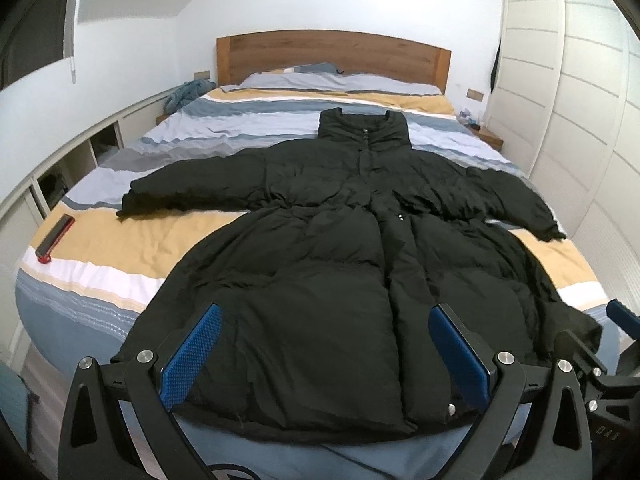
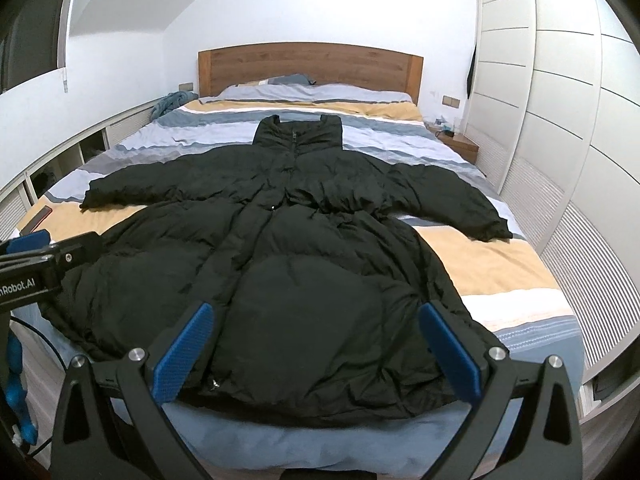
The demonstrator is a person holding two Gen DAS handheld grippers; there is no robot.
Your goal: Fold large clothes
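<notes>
Nearest the lens, the left gripper (image 1: pixel 324 344) hangs with its blue pads spread wide and nothing between them, poised over the hem. The bed (image 1: pixel 120 240) carries everything: a black puffer coat (image 1: pixel 340 240) lies front-up on the striped duvet, collar toward the headboard (image 1: pixel 332 54), sleeves spread sideways, likely flattened for folding. The right gripper (image 2: pixel 316 340) is likewise released and empty above the hem. A small red-edged phone (image 1: pixel 56 238) sits well left.

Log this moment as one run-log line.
stage: pre-fold | black coat spread flat on bed | left claw open, empty | right claw open, empty
</notes>
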